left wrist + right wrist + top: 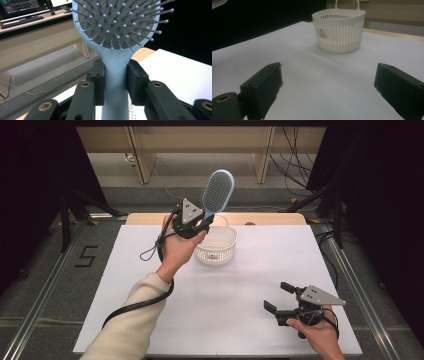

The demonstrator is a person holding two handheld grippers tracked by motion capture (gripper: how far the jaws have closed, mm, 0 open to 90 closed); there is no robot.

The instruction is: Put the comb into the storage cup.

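Black jaws of my left gripper fill the bottom of the left gripper view, pinched on the handle of the brush, one pad on each side, both touching it. Brush is pale blue, upright, bristle face toward the camera, head cut by the top edge of the frame. Desk with screens and a keyboard sits upper left of that frame, table corner at right.

High view: left gripper is upper centre, raised over the far part of the table, with the brush sticking up and tilted right above it. Left hand wraps the gripper body, cream sleeve runs in from the bottom left. I see the basket, white and slotted, just right of that hand on the table, below the brush; the gripper overlaps its rim in the picture, and I cannot tell contact.

Right gripper is lower right of the high view, jaws spread, nothing between them, pointing left, right hand at the bottom edge. Right gripper view: my two jaws stand wide apart at the lower corners with bare table between, basket upper centre, well apart from them, handle up.
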